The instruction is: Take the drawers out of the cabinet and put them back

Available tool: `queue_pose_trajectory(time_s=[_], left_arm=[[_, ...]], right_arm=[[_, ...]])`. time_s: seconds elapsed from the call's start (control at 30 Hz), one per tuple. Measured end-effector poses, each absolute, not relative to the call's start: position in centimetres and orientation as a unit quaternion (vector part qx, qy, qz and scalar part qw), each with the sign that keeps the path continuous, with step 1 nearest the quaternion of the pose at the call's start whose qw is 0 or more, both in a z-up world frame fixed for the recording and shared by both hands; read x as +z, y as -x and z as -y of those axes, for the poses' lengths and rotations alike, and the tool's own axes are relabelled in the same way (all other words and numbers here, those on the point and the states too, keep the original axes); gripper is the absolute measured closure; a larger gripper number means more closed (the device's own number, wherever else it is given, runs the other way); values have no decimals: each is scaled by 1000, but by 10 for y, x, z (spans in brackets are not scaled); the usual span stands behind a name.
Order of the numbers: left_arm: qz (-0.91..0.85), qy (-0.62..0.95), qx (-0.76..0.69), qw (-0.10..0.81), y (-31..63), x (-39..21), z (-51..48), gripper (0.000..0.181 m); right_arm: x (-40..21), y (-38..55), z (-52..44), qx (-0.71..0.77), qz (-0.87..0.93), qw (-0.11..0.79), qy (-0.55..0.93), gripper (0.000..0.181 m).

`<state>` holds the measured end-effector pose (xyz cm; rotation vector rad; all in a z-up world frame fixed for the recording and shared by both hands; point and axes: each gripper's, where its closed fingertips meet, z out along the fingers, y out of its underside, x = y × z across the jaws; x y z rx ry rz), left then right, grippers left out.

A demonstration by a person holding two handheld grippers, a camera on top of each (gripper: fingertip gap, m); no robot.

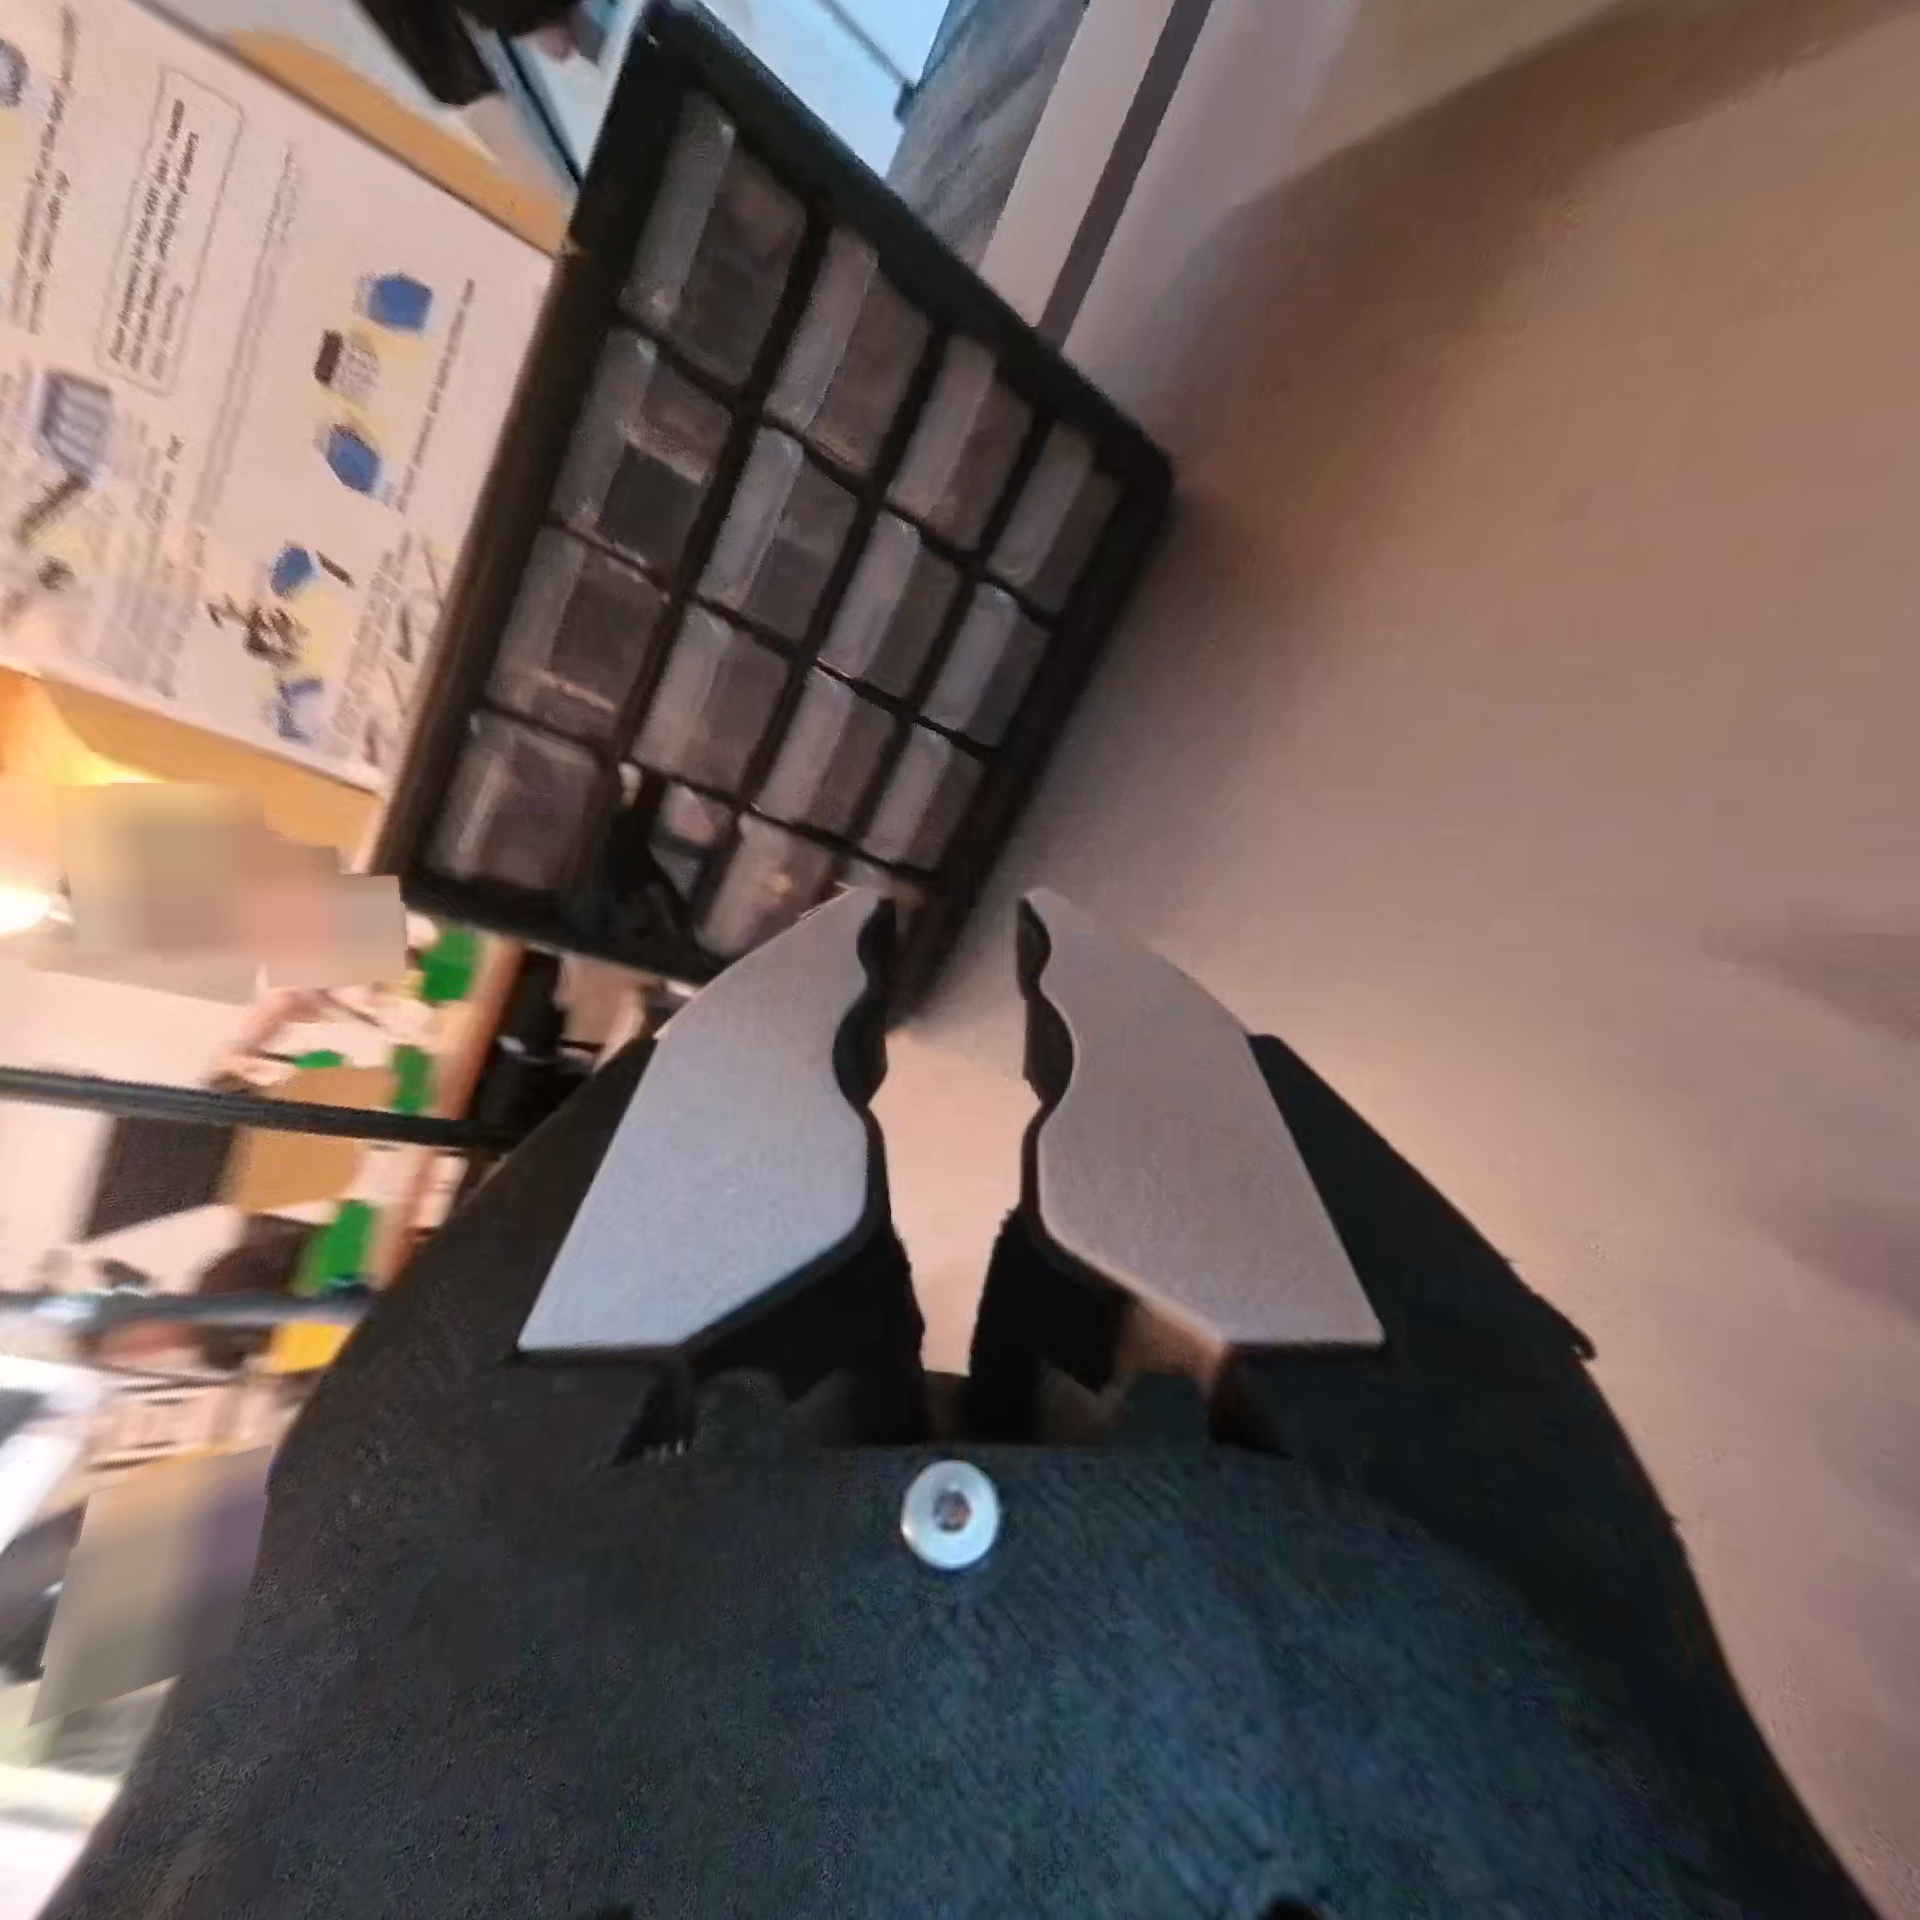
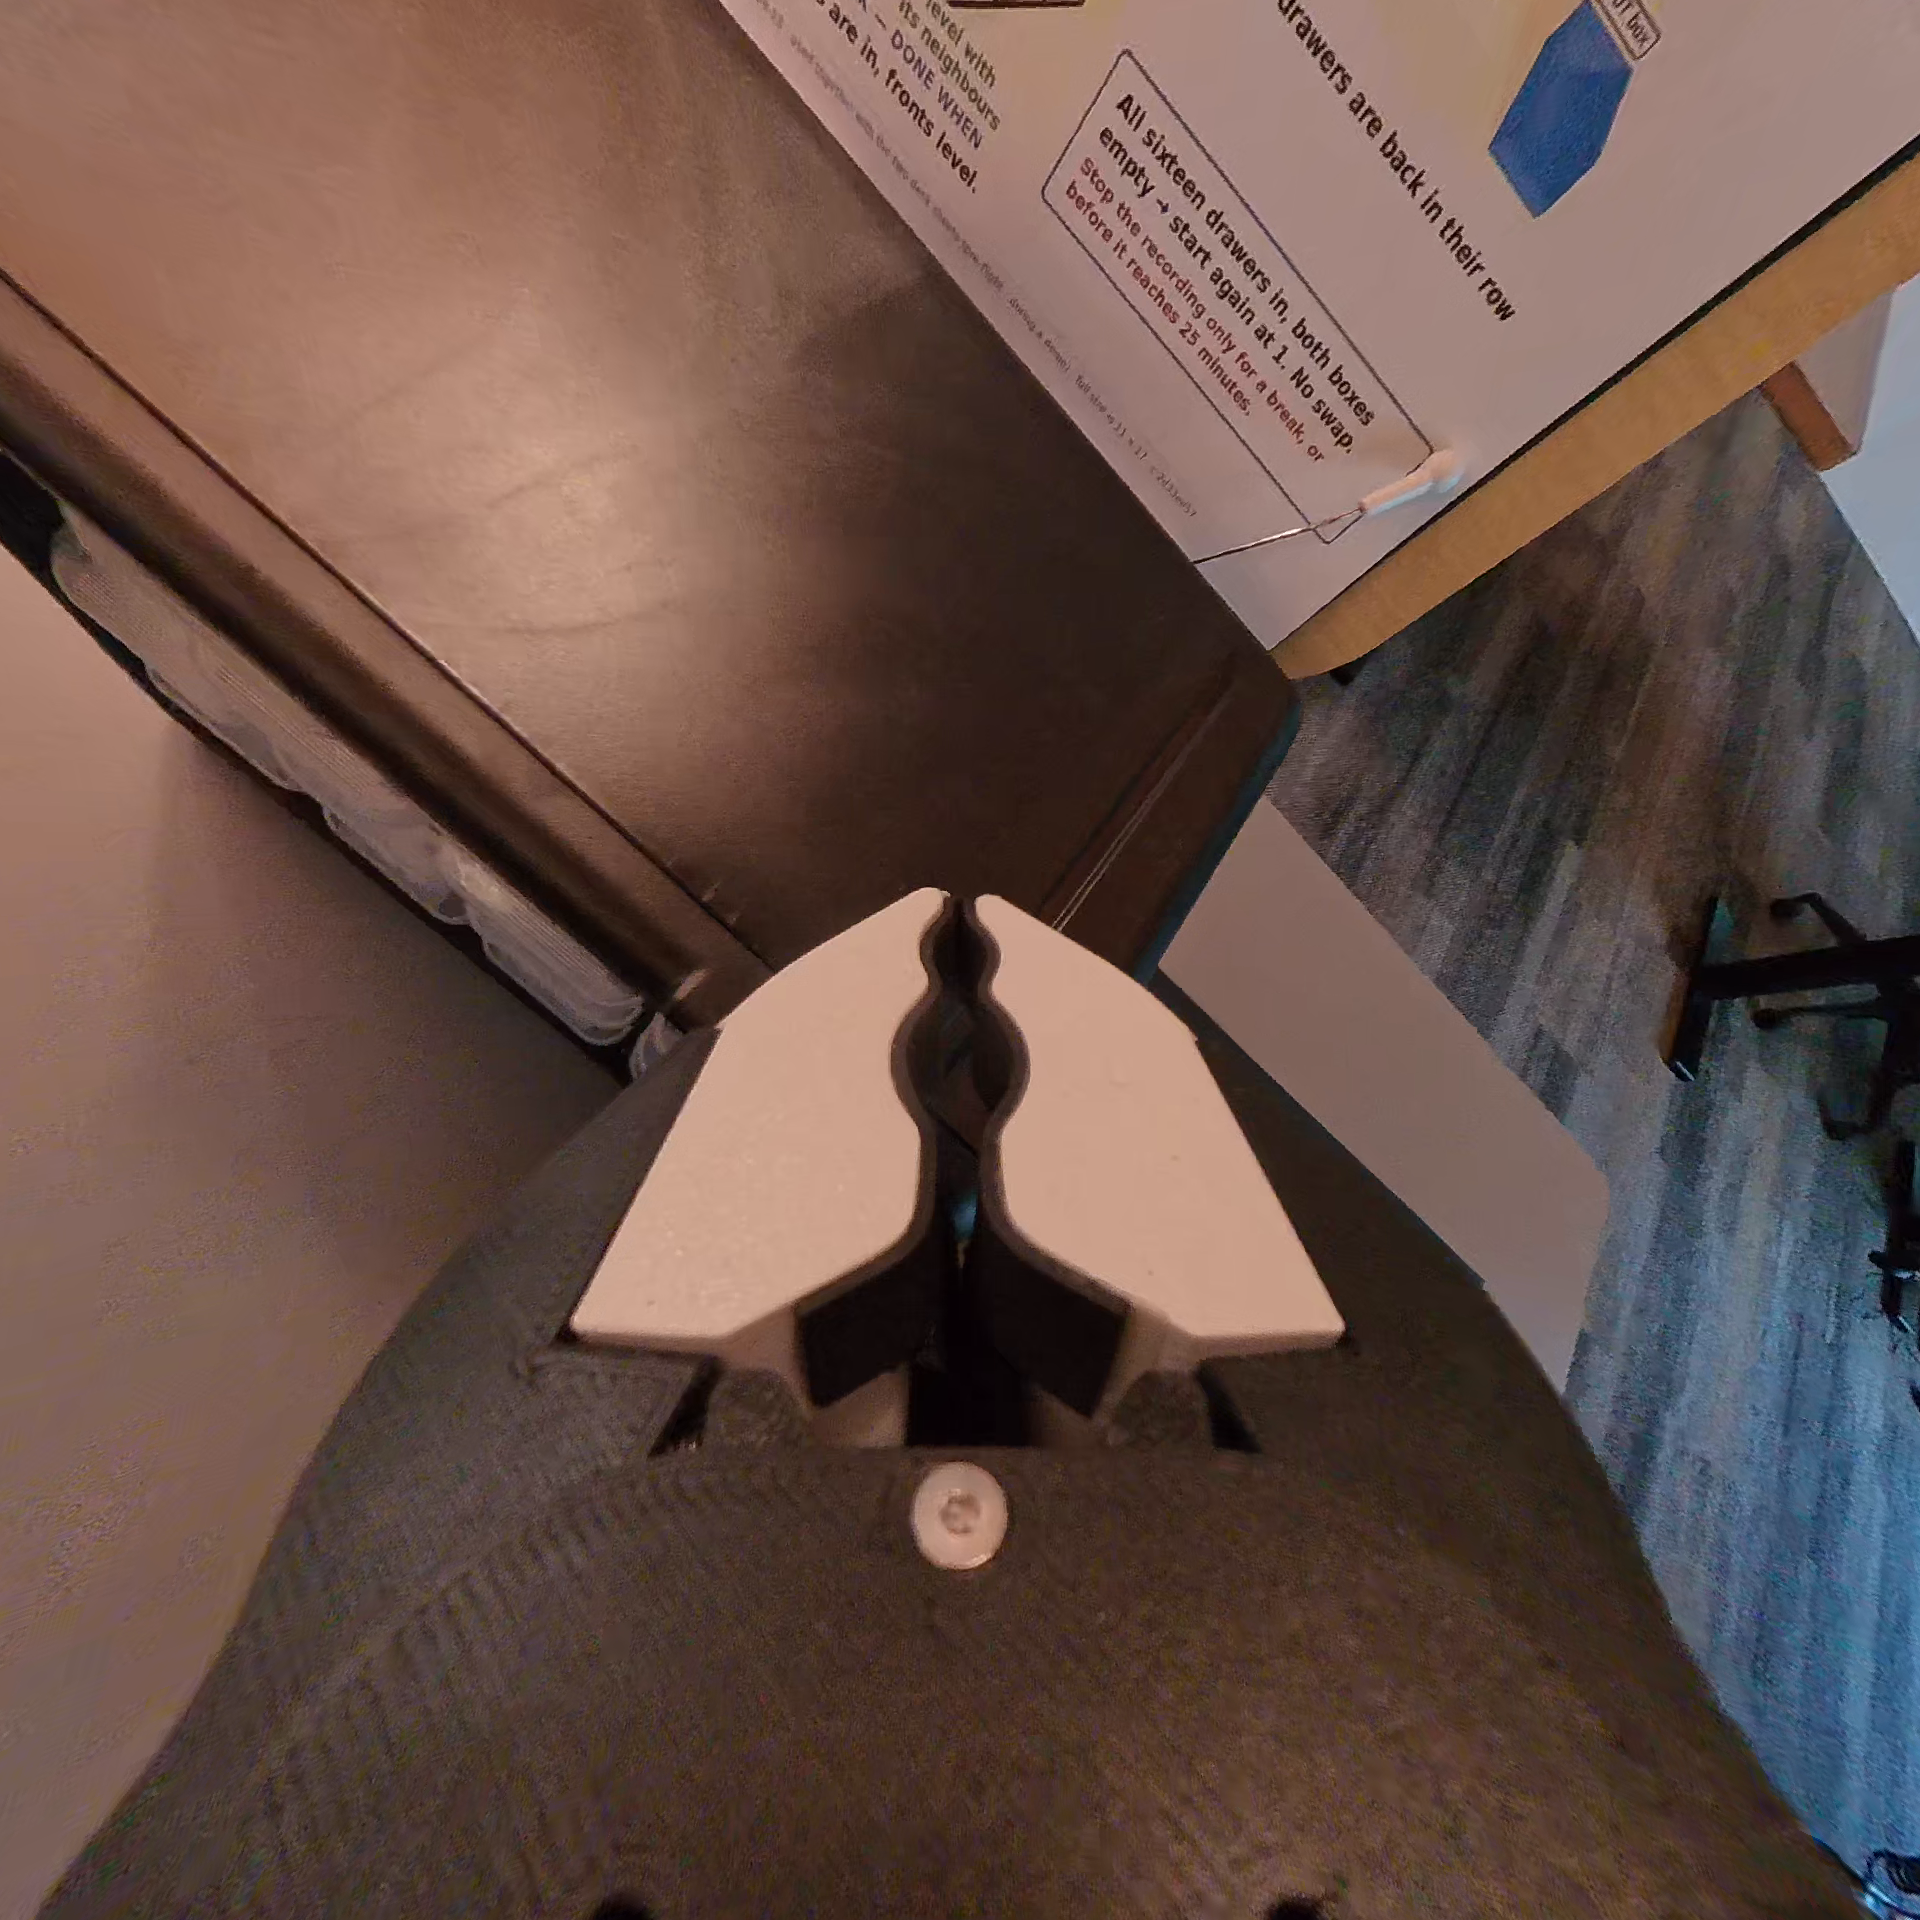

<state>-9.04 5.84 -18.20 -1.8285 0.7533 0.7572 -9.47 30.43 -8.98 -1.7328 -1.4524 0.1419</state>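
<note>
We see a pale table [image 1: 1558, 520] that carries everything, and on it stands the black drawer cabinet [image 1: 769, 540], our landmark, its front a grid of clear drawers [image 1: 717, 675], all seated in their slots as far as the blur lets us tell. Behind the cabinet leans an instruction poster [image 1: 239, 364] on a cardboard backing. Our left gripper [image 1: 951, 925] hovers just in front of the cabinet's lower corner, jaws a little apart and holding nothing. Our right gripper [image 2: 961, 914] hangs above the cabinet's dark top [image 2: 727, 468], jaws nearly touching, empty.
</note>
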Motion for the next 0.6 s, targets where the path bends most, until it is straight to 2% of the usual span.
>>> queue_pose_trajectory(time_s=[0.2, 0.27, 0.43, 0.53, 0.6], left_arm=[[-173, 782, 171, 574, 119, -185, 19, 157], [-136, 805, 151, 557, 141, -181, 25, 145], [-92, 777, 137, 608, 175, -142, 46, 132], [-62, 772, 152, 615, 217, -122, 66, 129], [-76, 799, 151, 577, 248, -122, 75, 134]], right_arm=[[-89, 94, -305, 0, 584, 446, 679, 181], [-88, 93, -302, -2, 577, 458, 676, 181], [-70, 82, -222, 239, 547, 506, 622, 151], [-97, 43, -162, 343, 558, 464, 596, 139], [-131, 12, -131, 387, 564, 422, 595, 138]])
